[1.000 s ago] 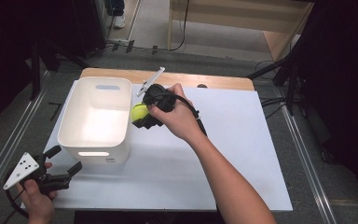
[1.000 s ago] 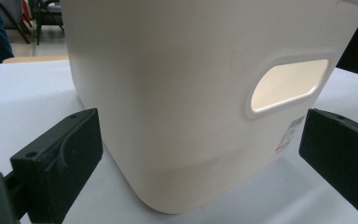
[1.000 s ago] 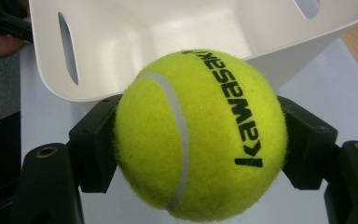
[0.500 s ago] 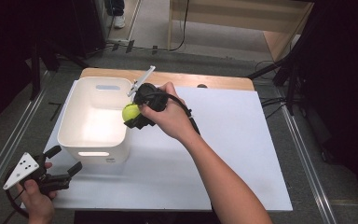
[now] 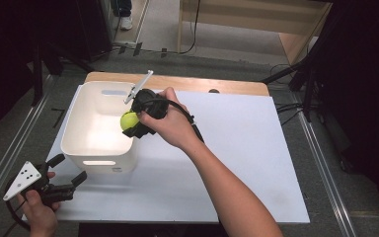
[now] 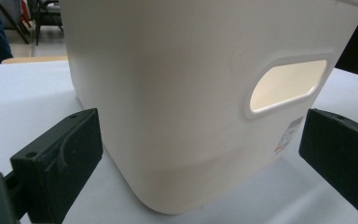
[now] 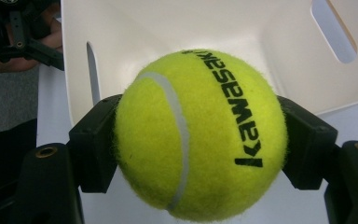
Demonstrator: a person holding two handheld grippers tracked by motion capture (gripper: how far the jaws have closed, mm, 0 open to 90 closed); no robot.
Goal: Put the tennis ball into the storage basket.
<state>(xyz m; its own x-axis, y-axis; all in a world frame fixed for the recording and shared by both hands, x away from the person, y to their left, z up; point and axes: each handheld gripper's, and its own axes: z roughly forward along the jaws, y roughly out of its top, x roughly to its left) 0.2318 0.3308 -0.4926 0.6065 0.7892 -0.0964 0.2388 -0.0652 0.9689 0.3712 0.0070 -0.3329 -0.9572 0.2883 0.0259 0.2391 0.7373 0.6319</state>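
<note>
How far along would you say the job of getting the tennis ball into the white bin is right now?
Done: the tennis ball is picked up, clamped between the right gripper jaws. In hand: it hangs at the white bin's right rim, above the opening, not yet released. Left: opening the jaws to drop it in; the bin looks empty inside. The left gripper waits open by the bin's near wall.

Overhead and both close gripper cameras share the white bin (image 5: 98, 163).
</note>
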